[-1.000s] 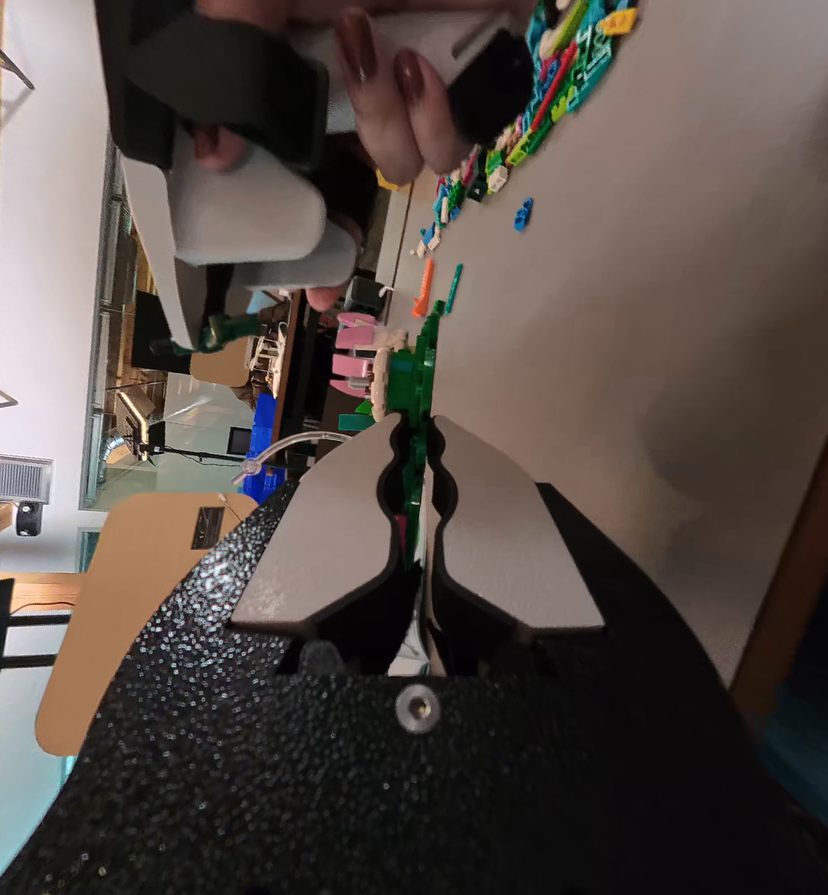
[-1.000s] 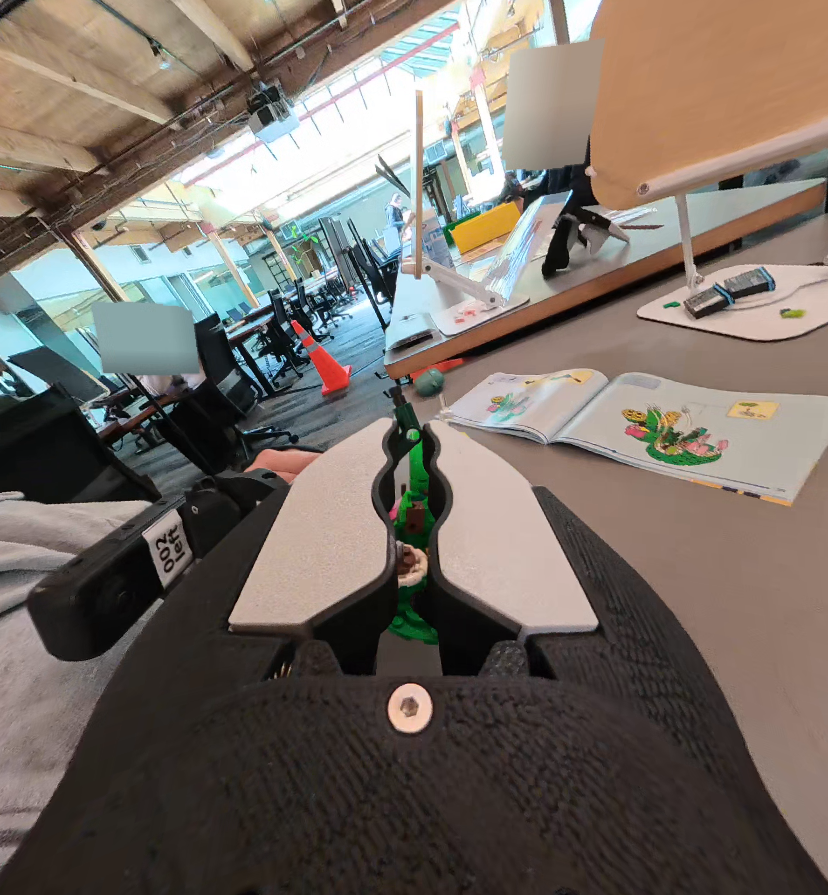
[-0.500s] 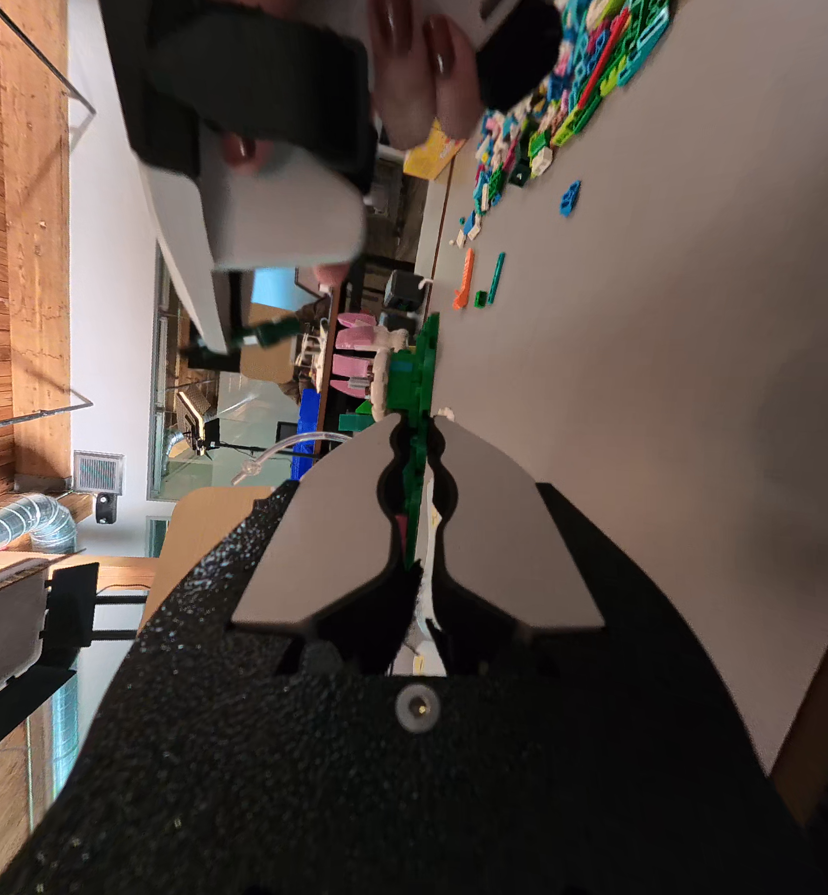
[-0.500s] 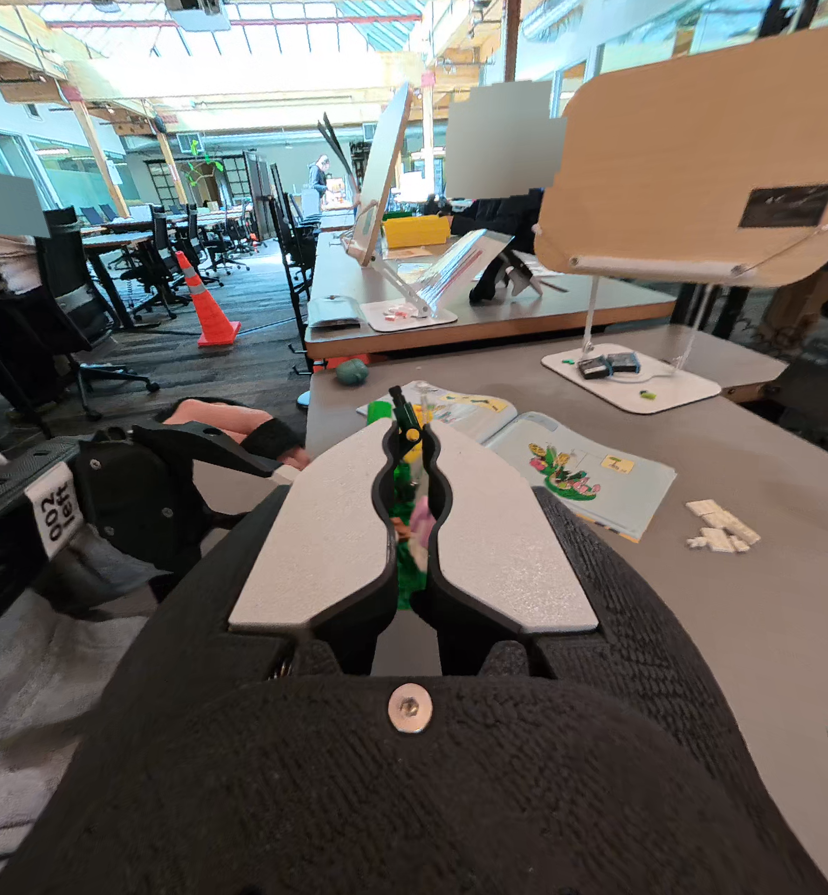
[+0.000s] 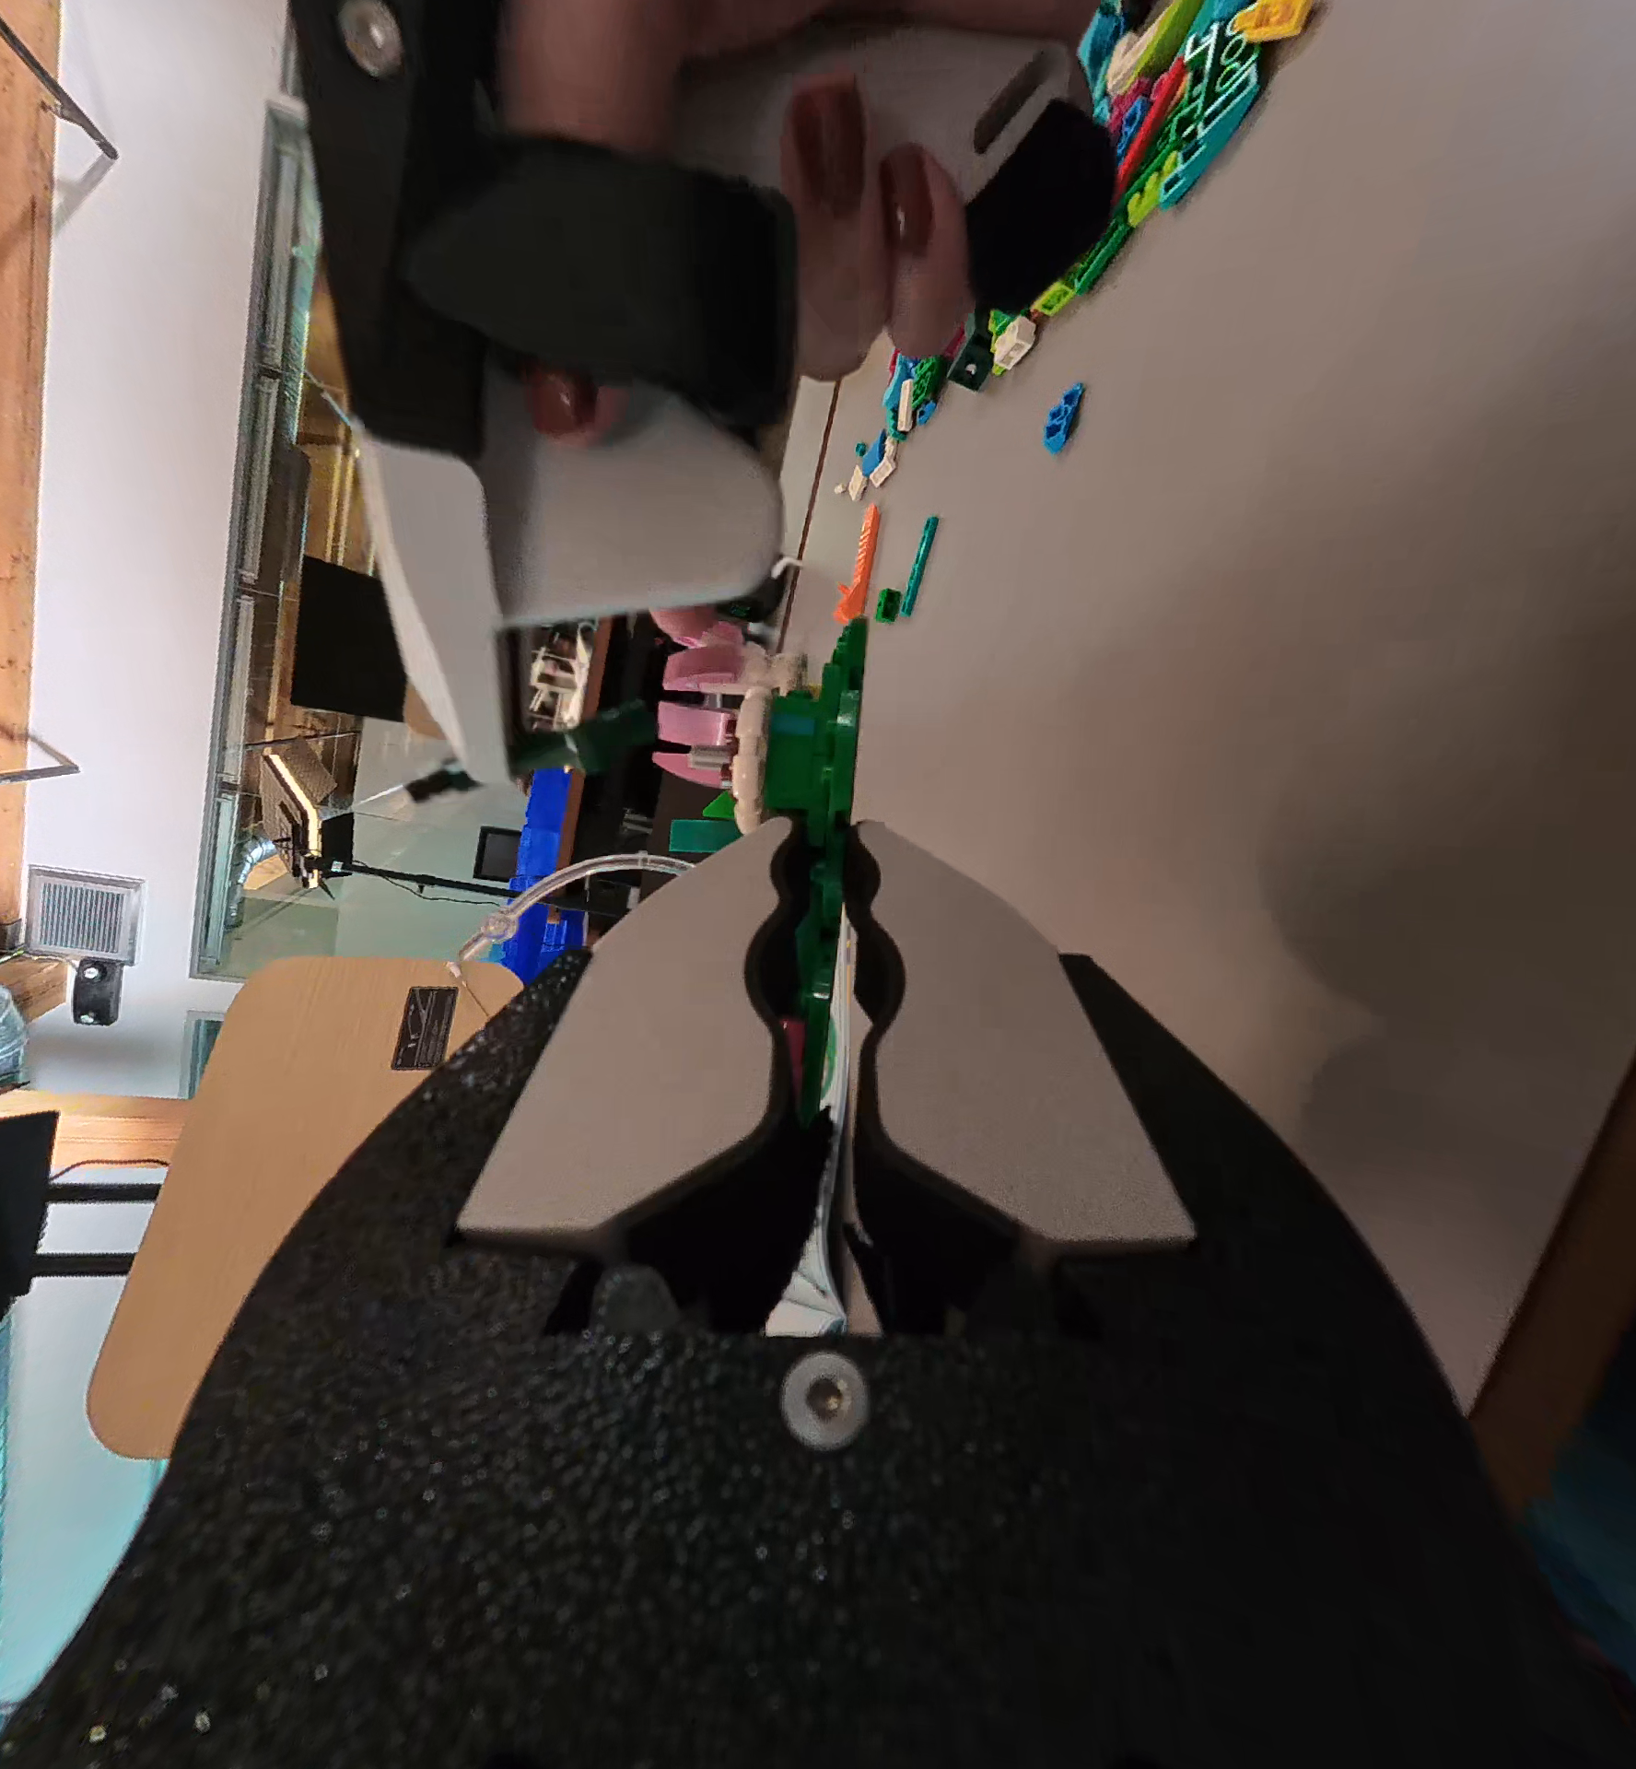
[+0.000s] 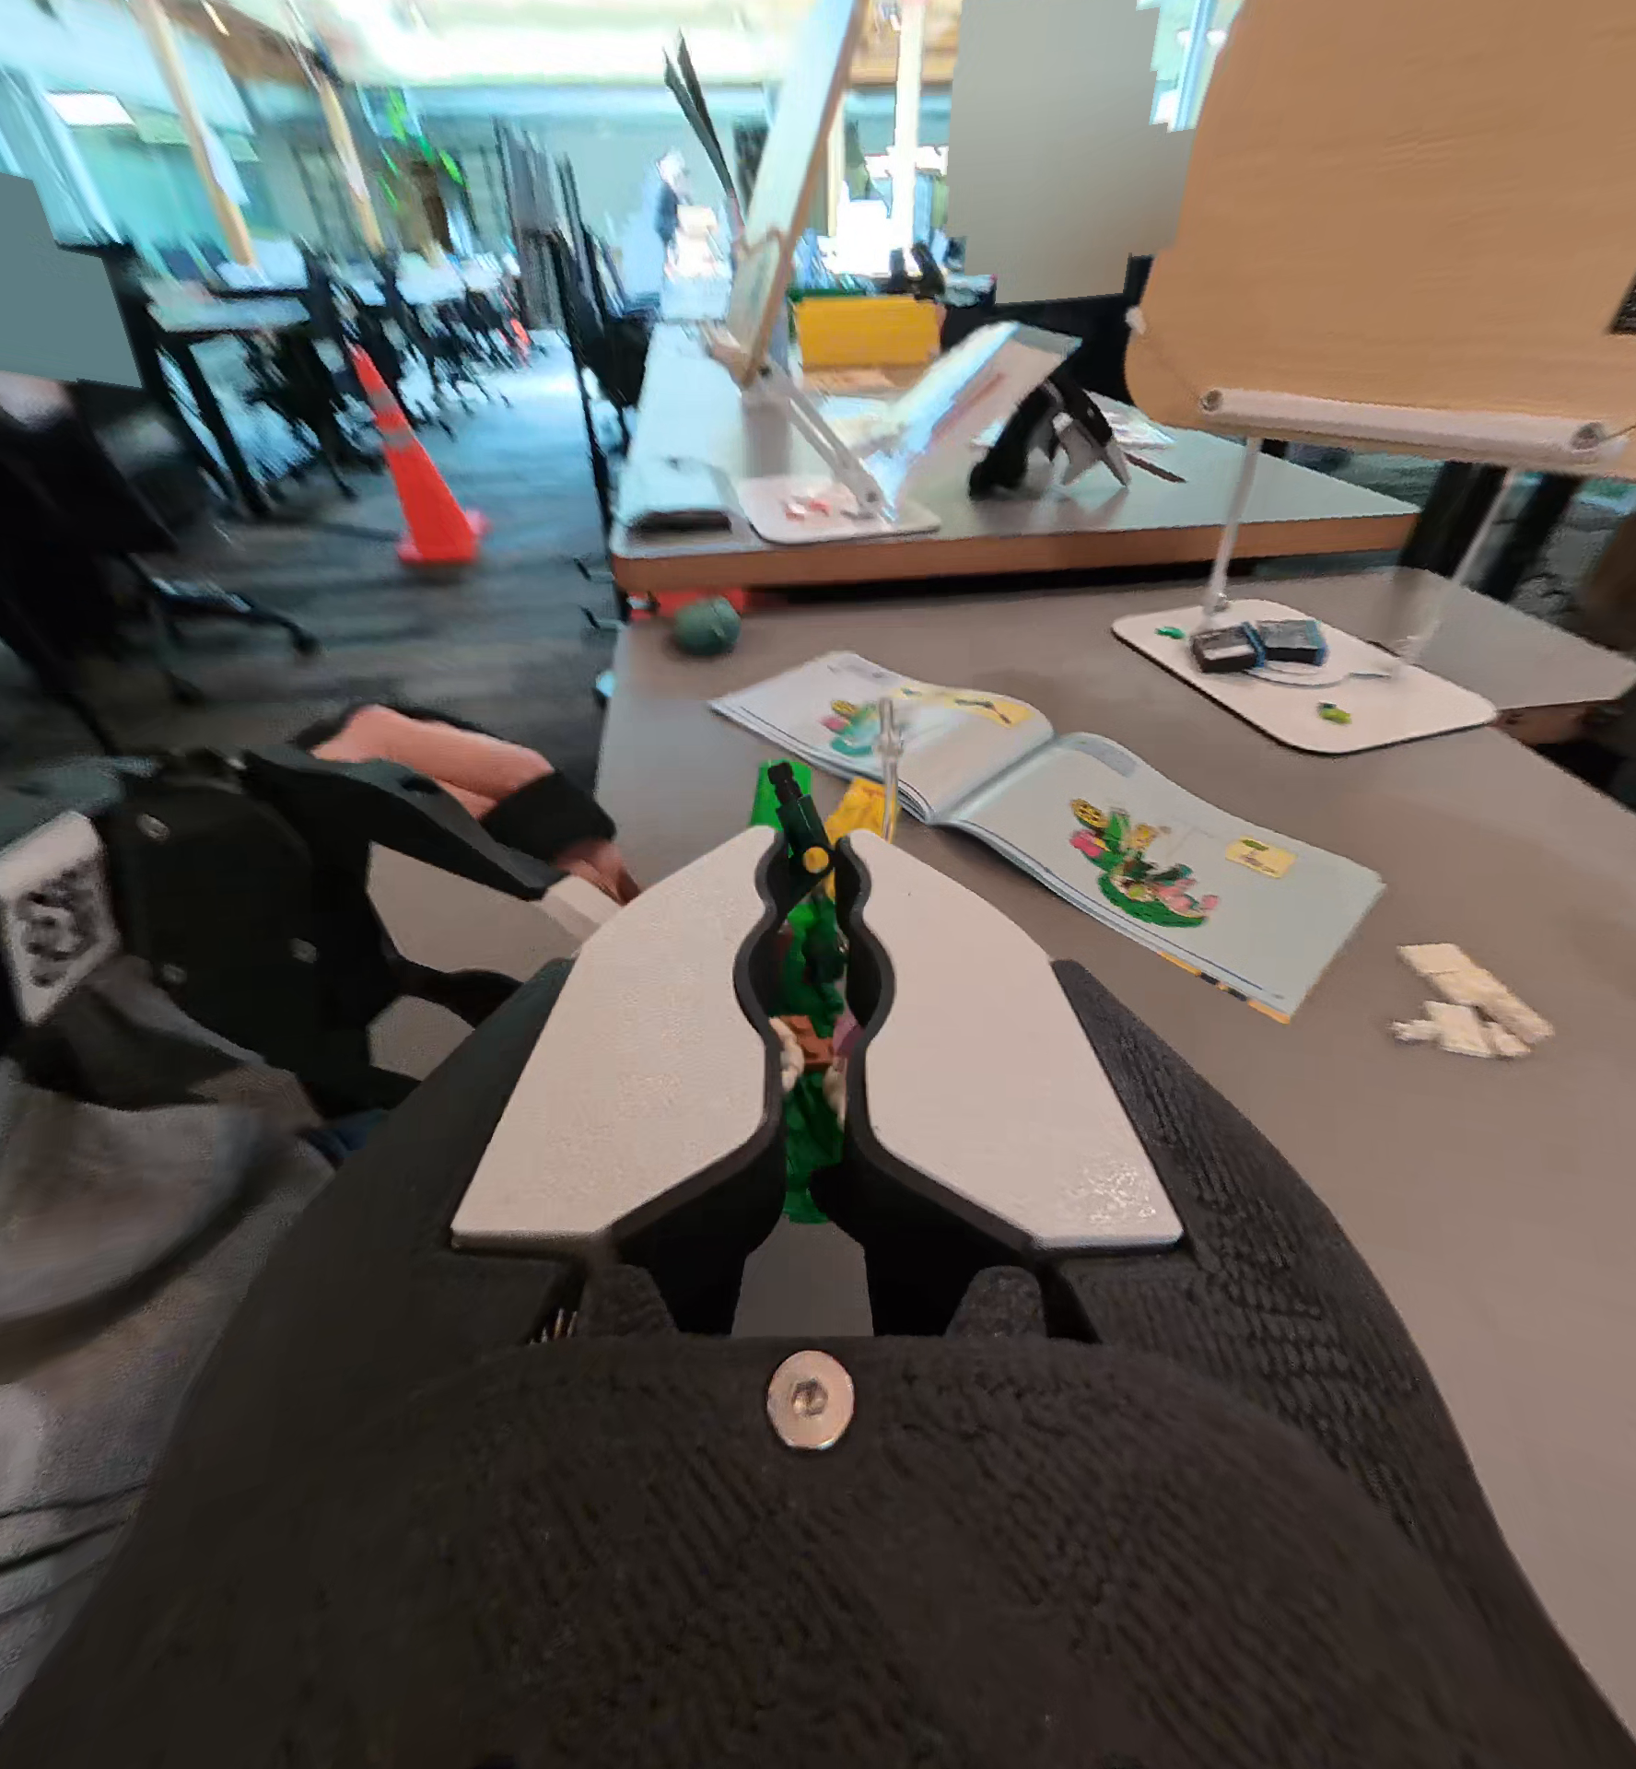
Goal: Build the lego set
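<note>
left wrist view is rolled sideways, so the grey table (image 5: 1274, 670) stands like a wall on the right; here the left gripper (image 5: 822, 842) has its fingers nearly closed, pinching the edge of the green lego plate (image 5: 819, 756) with pink and white pieces on it, which sits against the tabletop. the part of the plate between the fingers is mostly hidden. above it the right gripper (image 5: 561, 742), blurred and cut off by the top edge, carries a dark green stem piece (image 5: 594, 742) at its tip, held apart from the plate. in the right wrist view the right gripper (image 6: 809, 847) is almost shut on that stem piece (image 6: 800, 814); the green build beneath shows only through the gap. loose bricks (image 5: 1168, 144) lie well apart, and an open instruction booklet (image 6: 1082, 814) rests on the table.
</note>
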Demonstrator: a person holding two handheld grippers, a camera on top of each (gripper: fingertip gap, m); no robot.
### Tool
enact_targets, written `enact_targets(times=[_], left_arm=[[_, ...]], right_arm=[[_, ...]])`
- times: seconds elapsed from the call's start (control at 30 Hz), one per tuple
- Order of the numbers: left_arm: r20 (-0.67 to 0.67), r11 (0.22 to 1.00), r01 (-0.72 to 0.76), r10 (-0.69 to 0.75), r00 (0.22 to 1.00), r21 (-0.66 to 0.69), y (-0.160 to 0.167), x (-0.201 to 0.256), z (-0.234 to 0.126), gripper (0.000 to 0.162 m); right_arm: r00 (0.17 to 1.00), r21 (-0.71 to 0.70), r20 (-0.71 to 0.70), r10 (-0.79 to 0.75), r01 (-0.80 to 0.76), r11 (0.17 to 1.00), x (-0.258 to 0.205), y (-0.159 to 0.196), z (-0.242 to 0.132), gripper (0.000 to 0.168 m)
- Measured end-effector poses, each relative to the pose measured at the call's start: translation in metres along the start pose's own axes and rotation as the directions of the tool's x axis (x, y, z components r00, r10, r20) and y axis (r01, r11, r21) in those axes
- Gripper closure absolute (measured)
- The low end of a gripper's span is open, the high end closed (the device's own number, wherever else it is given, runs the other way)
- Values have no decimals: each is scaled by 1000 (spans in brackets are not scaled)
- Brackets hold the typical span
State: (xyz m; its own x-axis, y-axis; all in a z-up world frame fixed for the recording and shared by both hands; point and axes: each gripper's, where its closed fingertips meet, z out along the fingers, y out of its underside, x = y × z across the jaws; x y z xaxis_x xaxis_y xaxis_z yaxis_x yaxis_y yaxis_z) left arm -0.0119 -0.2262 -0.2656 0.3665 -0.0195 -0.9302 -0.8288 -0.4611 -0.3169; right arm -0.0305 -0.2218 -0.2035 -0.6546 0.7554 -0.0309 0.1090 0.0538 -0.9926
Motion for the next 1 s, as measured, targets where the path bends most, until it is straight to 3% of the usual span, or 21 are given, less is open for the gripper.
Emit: enact_targets(times=[0.1,0.43,0.73,1.0], left_arm=[[7,1000,-11,11,1000,-15,1,-1,1,155],[26,1000,-19,19,999,-4,-1,-4,-2,153],[35,1000,14,-15,999,26,-2,-7,-6,153],[1,995,12,-12,1000,94,-7,-2,-13,155]], right_arm=[[994,-62,-74,-75,70,996,-1,8,6,161],[989,-47,-124,-82,77,996,-2,8,9,161],[985,-40,-106,-134,130,991,-4,1,4,161],[987,-119,-42,-156,150,982,-8,2,-4,163]])
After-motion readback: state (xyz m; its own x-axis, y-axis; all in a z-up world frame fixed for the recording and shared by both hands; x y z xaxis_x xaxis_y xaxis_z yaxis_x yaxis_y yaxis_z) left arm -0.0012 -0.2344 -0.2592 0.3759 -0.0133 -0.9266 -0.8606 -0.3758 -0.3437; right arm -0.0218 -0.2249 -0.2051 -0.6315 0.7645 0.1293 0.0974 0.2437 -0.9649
